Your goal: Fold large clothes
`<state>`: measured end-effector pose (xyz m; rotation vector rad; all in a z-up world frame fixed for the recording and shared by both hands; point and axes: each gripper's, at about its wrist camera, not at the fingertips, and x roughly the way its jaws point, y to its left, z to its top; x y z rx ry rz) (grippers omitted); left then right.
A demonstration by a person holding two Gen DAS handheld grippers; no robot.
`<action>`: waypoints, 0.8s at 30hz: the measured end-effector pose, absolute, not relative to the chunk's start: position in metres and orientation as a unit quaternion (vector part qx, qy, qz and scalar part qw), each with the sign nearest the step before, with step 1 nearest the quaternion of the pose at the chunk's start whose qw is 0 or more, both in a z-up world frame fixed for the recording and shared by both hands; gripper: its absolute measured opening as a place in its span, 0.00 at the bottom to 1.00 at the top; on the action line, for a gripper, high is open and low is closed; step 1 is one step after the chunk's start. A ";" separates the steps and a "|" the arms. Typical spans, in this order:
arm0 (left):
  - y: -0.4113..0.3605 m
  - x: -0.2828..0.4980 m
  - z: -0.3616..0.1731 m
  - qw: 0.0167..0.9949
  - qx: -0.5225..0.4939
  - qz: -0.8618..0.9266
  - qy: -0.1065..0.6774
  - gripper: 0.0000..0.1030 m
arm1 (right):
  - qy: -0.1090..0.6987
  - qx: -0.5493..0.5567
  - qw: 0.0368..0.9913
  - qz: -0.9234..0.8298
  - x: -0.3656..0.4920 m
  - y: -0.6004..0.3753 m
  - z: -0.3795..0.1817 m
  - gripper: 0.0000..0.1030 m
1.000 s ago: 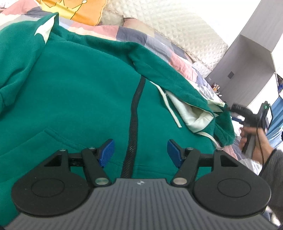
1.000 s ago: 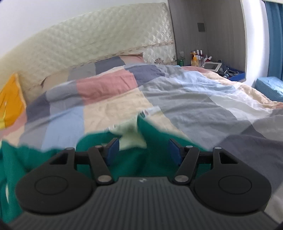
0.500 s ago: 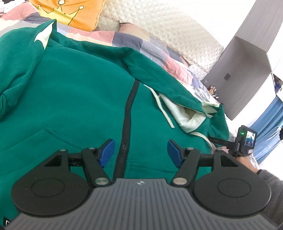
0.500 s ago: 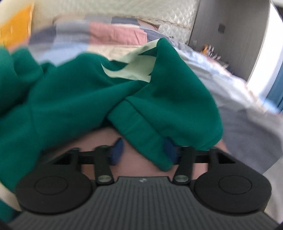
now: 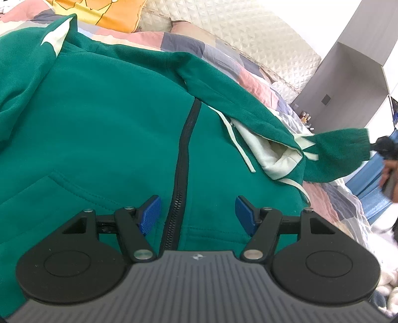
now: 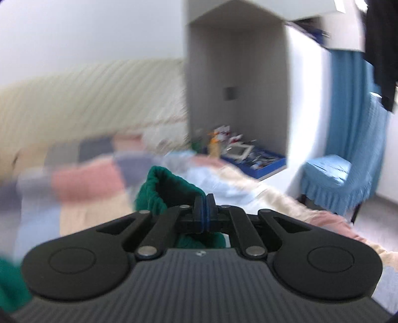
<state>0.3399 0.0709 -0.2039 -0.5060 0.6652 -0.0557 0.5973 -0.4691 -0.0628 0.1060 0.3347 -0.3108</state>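
A large green zip hoodie (image 5: 112,129) lies front up on the bed, its black zipper (image 5: 182,161) running down the middle and its pale-lined hood (image 5: 276,159) at the right. My left gripper (image 5: 197,213) hovers open just above the lower zipper, nothing between its blue pads. My right gripper (image 6: 205,207) is shut on the ribbed sleeve cuff (image 6: 159,188) and holds it lifted off the bed. From the left wrist, that sleeve (image 5: 340,146) stretches out to the right toward the right gripper (image 5: 384,146), blurred in a hand.
A patchwork quilt (image 5: 248,79) covers the bed, with a quilted headboard (image 5: 248,32) and an orange pillow (image 5: 112,12) behind. A grey bedside niche (image 6: 236,99) holds bottles and clutter, beside a blue-covered chair (image 6: 335,179).
My right gripper closed on the sleeve cuff and rose with it, pulling the sleeve out to the right. The left gripper stayed open over the zipper.
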 end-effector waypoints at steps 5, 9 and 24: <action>0.072 0.339 -0.202 0.915 -0.248 -0.025 0.317 0.69 | 0.130 0.082 0.969 -0.193 0.595 -0.511 0.000 0.04; 0.069 0.338 -0.201 0.916 -0.244 -0.028 0.318 0.69 | 0.138 0.075 0.955 -0.250 0.595 -0.543 0.018 0.03; 0.060 0.343 -0.200 0.919 -0.219 -0.027 0.327 0.69 | 0.304 0.107 0.901 -0.291 0.575 -0.609 -0.166 0.04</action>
